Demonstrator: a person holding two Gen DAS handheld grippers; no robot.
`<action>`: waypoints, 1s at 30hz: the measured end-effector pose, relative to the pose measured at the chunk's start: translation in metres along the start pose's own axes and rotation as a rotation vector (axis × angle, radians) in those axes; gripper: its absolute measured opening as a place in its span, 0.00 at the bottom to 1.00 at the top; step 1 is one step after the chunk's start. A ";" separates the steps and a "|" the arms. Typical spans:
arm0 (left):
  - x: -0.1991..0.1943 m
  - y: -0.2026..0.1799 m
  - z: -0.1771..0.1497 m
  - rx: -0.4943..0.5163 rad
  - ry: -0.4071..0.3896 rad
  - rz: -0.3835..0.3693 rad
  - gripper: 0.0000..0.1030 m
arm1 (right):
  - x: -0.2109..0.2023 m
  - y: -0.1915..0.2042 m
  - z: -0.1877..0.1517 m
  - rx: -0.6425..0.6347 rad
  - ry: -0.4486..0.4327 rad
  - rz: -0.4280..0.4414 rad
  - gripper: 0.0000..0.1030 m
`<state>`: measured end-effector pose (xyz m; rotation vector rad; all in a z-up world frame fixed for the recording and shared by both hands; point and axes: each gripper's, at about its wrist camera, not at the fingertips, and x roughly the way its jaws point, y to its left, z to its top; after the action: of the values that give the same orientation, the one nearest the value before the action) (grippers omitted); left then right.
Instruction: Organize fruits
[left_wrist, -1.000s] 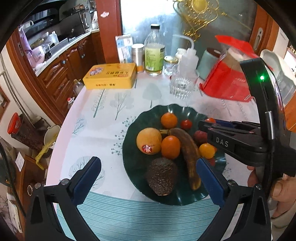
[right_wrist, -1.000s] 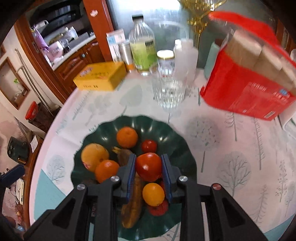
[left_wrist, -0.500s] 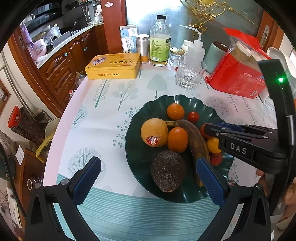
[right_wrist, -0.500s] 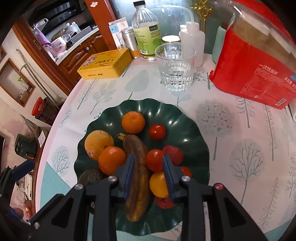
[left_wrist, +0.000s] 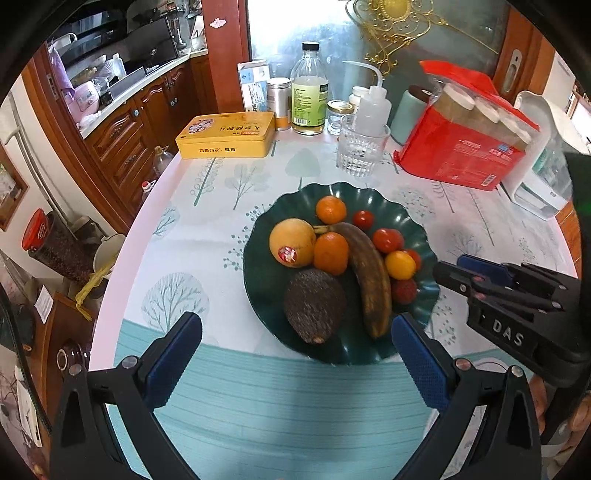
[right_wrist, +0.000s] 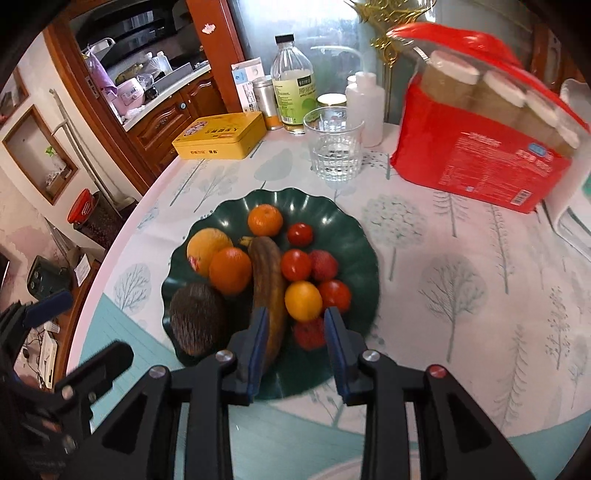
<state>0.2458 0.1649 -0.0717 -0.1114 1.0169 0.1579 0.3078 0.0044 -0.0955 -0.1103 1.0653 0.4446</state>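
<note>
Blue-padded right gripper (right_wrist: 295, 332) hovers with fingers slightly parted and empty, having just loosened, above the scalloped dark green plate (right_wrist: 354, 236) holding a round red tomato (right_wrist: 295, 264); left gripper (left_wrist: 297, 349) gapes wide, empty.

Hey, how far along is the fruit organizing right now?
Done or nearly: the banana, avocado, oranges and tomatoes all sit on the green plate, and no fruit shows loose on the tablecloth. In hand: nothing. The left tool is wide open, and the right tool, jaws just eased apart, is empty. Left: at most some tidying within the plate.
</note>
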 end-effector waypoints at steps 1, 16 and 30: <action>-0.003 -0.002 -0.003 -0.001 -0.001 0.000 0.99 | -0.005 -0.001 -0.005 -0.001 -0.004 -0.002 0.30; -0.053 -0.059 -0.090 0.017 0.017 -0.017 0.99 | -0.080 -0.036 -0.113 0.032 -0.027 -0.028 0.30; -0.127 -0.119 -0.167 0.058 -0.023 -0.079 0.99 | -0.165 -0.050 -0.209 0.098 -0.036 -0.105 0.33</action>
<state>0.0621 0.0101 -0.0487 -0.0968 0.9915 0.0578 0.0890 -0.1526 -0.0609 -0.0704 1.0391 0.2980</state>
